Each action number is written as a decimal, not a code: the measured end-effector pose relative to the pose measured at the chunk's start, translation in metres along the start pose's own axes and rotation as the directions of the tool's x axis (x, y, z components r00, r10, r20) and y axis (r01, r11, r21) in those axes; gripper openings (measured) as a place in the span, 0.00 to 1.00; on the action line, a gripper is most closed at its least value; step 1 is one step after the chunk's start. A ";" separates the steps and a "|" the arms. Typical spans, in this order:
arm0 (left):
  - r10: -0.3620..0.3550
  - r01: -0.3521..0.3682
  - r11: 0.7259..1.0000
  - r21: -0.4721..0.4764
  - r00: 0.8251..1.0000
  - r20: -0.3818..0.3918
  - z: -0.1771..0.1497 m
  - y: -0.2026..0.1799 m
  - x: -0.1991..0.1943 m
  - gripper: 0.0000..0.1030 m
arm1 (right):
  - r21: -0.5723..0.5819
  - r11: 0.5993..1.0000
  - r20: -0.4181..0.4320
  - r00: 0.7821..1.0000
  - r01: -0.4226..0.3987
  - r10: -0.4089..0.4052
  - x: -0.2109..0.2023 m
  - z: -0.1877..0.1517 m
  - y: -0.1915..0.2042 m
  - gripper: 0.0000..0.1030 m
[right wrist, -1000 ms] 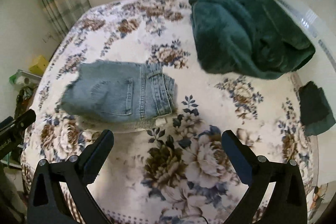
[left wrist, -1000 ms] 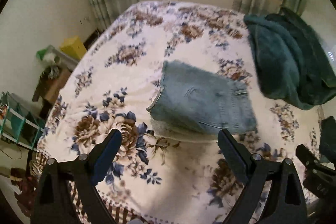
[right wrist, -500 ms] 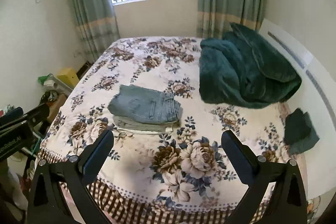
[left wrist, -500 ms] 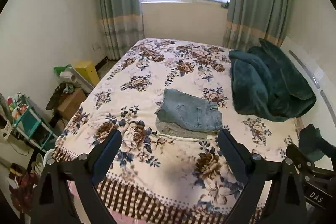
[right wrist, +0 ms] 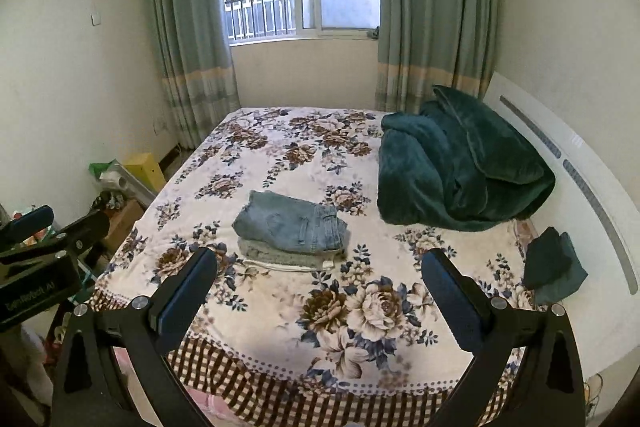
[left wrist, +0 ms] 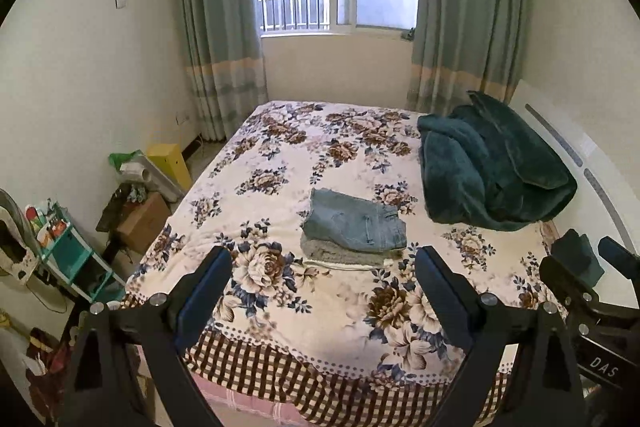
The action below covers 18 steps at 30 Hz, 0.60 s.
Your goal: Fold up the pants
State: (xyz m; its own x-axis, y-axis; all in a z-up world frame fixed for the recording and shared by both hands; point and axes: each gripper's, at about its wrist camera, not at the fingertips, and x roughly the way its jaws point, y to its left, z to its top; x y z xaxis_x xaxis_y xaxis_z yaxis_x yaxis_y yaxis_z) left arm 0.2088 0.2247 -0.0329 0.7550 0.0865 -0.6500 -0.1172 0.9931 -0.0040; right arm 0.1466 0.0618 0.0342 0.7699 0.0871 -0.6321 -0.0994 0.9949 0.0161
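Folded light-blue jeans (left wrist: 354, 223) lie on top of a folded grey garment (left wrist: 340, 255) in the middle of the flowered bed (left wrist: 280, 163). The jeans also show in the right wrist view (right wrist: 290, 225). My left gripper (left wrist: 322, 285) is open and empty, held back off the bed's near edge, well apart from the stack. My right gripper (right wrist: 318, 287) is open and empty too, at about the same distance. The right gripper's body shows at the right edge of the left wrist view (left wrist: 592, 311).
A dark green blanket (right wrist: 460, 163) is heaped at the bed's right side, with a small dark green folded cloth (right wrist: 554, 265) near the right edge. Boxes, a yellow bin (left wrist: 168, 163) and a teal shelf (left wrist: 76, 259) stand on the floor at left.
Both grippers have pulled back and up from close over the jeans to beyond the foot of the bed. The whole room now shows. The folded stack has not moved.
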 end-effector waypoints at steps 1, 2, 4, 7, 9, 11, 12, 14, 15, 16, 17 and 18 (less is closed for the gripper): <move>-0.008 0.008 1.000 0.002 1.000 -0.002 0.001 0.001 0.001 0.92 | 0.003 1.000 0.002 1.000 0.000 0.000 -0.002 0.001 0.001 1.00; -0.015 0.015 1.000 0.001 1.000 -0.009 0.001 0.002 0.002 0.98 | 0.002 1.000 0.004 1.000 0.001 -0.001 -0.004 0.002 0.002 1.00; -0.020 0.020 1.000 -0.010 1.000 -0.013 -0.003 0.005 0.001 0.99 | 0.000 1.000 0.003 1.000 0.010 -0.010 -0.003 0.004 0.004 1.00; -0.009 0.009 1.000 -0.019 1.000 -0.013 -0.005 0.008 0.003 0.99 | 0.002 1.000 -0.009 1.000 0.013 -0.013 0.001 0.006 0.005 1.00; 0.000 0.000 1.000 -0.020 1.000 -0.014 -0.005 0.008 0.002 0.99 | 0.000 1.000 -0.008 1.000 0.016 -0.016 0.004 0.007 0.005 1.00; 0.004 -0.005 1.000 -0.023 1.000 -0.012 -0.005 0.008 0.002 0.99 | 0.001 1.000 -0.010 1.000 0.010 -0.010 0.004 0.007 0.005 1.00; 0.004 -0.005 1.000 -0.024 1.000 -0.011 -0.006 0.009 0.001 0.99 | 0.000 1.000 -0.011 1.000 0.008 -0.008 0.005 0.008 0.005 1.00; 0.010 -0.010 1.000 -0.028 1.000 -0.005 -0.007 0.009 -0.001 0.99 | -0.001 1.000 -0.010 1.000 0.007 -0.007 0.006 0.009 0.003 1.00; 0.012 -0.012 1.000 -0.029 1.000 -0.003 -0.007 0.010 -0.003 0.99 | -0.003 1.000 -0.009 1.000 0.004 -0.004 0.006 0.009 0.003 1.00; 0.012 -0.012 0.999 -0.030 1.000 -0.001 -0.008 0.010 -0.004 0.99 | -0.003 1.000 -0.008 1.000 0.005 -0.005 0.007 0.010 0.002 1.00; 0.011 -0.011 0.999 -0.032 1.000 0.000 -0.007 0.010 -0.005 0.99 | -0.004 1.000 -0.008 1.000 0.004 -0.004 0.007 0.010 0.002 1.00; 0.011 -0.011 0.999 -0.030 1.000 0.000 -0.007 0.011 -0.004 1.00 | -0.004 1.000 -0.007 1.000 0.001 -0.002 0.008 0.012 0.001 1.00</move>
State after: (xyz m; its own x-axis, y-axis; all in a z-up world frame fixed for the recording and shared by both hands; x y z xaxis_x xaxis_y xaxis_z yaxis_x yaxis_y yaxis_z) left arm 0.2005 0.2344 -0.0356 0.7536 0.0976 -0.6501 -0.1451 0.9892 -0.0197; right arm 0.1603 0.0645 0.0384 0.7658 0.0852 -0.6374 -0.1007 0.9948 0.0120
